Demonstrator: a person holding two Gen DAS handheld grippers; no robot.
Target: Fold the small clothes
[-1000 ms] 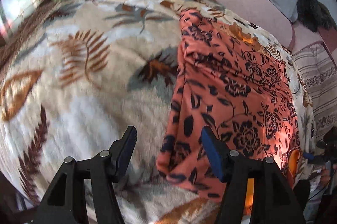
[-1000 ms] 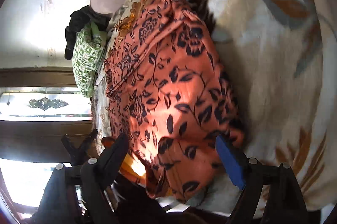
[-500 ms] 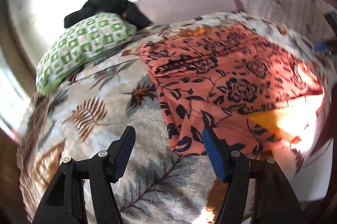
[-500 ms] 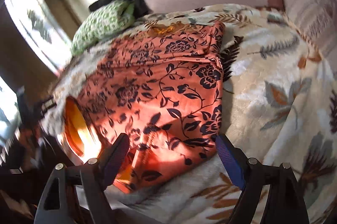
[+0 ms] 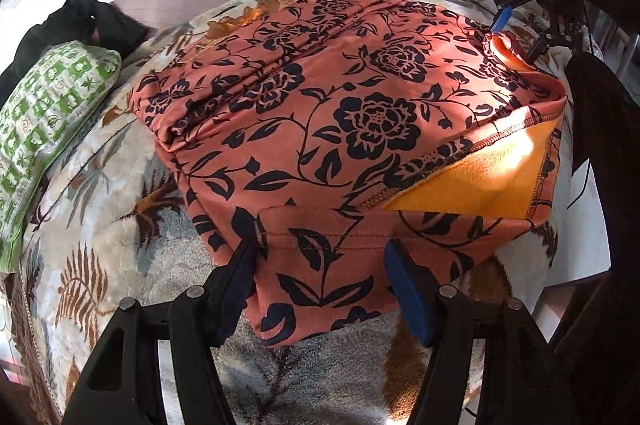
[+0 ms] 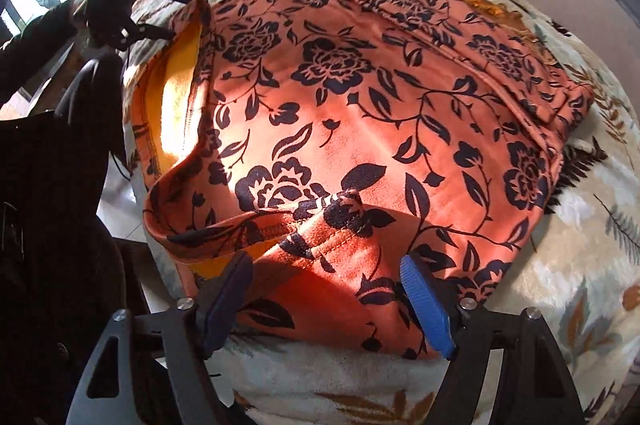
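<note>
Left gripper point(image 5: 320, 269): jaws spread, straddling the near hem of the garment point(image 5: 352, 105); nothing clamped.
Right gripper point(image 6: 326, 295): jaws spread at the opposite hem corner, beside the turned-up orange lining point(image 6: 176, 77); nothing clamped.
Garment position: flat on the leaf-print blanket point(image 5: 120, 225), directly ahead of both tongs.
Risk: closing may pinch blanket pile with the hem, or catch one layer only, dragging the fold askew.
Change: both tongs now sit at the hem; half a second ago they stood back from it.

open left tool point(image 5: 320, 265) over floral garment point(image 5: 340, 113)
</note>
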